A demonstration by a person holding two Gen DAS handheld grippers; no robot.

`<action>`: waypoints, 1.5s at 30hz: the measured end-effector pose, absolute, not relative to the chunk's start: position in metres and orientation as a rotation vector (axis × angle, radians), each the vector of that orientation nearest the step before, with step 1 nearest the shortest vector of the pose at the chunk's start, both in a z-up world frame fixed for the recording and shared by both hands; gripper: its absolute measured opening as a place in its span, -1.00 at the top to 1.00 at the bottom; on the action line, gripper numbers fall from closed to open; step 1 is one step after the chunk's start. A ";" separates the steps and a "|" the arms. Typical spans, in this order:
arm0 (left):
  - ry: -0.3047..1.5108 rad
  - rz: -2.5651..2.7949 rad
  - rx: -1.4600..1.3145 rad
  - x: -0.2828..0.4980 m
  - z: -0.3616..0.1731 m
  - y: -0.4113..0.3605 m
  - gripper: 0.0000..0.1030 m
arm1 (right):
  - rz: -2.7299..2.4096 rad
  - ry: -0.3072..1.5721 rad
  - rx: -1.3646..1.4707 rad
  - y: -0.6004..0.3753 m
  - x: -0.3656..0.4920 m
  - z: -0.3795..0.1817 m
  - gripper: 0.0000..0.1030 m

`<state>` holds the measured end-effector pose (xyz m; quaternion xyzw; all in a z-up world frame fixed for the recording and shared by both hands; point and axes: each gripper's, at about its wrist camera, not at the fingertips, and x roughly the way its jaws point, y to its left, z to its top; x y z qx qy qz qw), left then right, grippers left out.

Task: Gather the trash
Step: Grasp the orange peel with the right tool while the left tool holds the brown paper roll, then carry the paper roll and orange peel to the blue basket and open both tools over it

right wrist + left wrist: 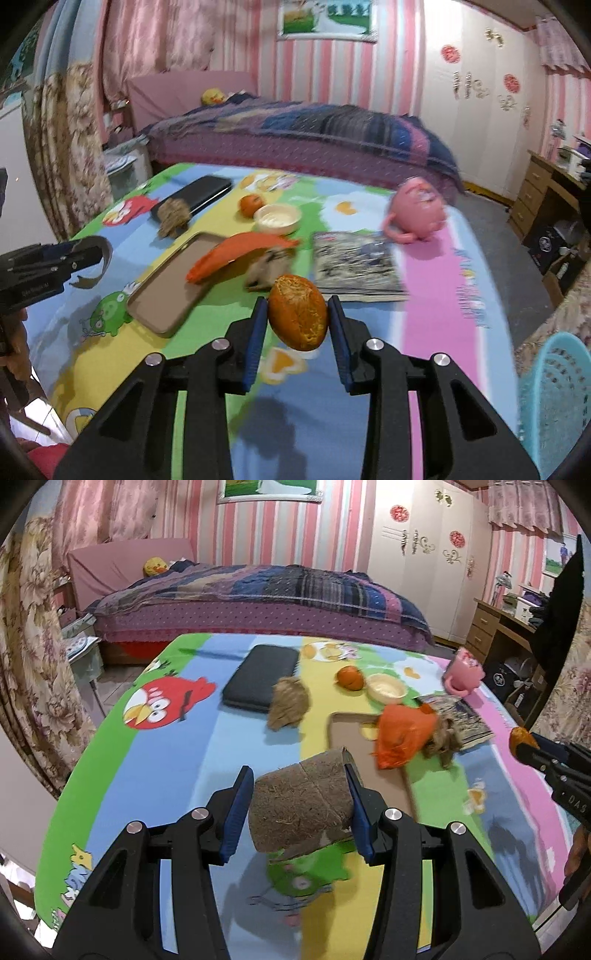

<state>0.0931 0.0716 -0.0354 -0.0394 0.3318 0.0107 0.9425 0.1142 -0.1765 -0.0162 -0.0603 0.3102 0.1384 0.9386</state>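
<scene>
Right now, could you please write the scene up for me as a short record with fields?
surface: table with cartoon-print cloth
left gripper: fingers shut on a brown cardboard tube, lifted off the cloth
right gripper: fingers shut on a piece of orange peel
still on the table: orange plastic bag, whole orange, small cream bowl, pink mug, magazine, black case
bin: turquoise basket, at the right, beside the table

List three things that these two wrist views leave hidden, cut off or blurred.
- Left wrist view: the right hand-held gripper is cut off by the right edge.
- Right wrist view: the blue basket is cropped by the lens rim; its contents are unseen.
- Both views: the brown clump beside the orange bag is too blurred to identify.
</scene>
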 end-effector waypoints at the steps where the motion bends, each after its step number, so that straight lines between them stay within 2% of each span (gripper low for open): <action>1: 0.671 0.011 -0.077 0.093 -0.033 0.065 0.08 | 0.271 0.625 -0.122 -0.183 0.112 -0.013 0.34; 15: 0.659 -0.096 -0.020 0.096 -0.024 -0.016 0.08 | 0.064 0.566 -0.026 -0.303 0.088 0.011 0.34; 33: 0.638 -0.225 0.026 0.107 -0.016 -0.111 0.08 | -0.113 0.548 0.038 -0.412 0.063 0.010 0.34; 45: 0.619 -0.420 0.061 0.127 -0.013 -0.220 0.08 | -0.259 0.561 0.091 -0.480 0.043 0.003 0.34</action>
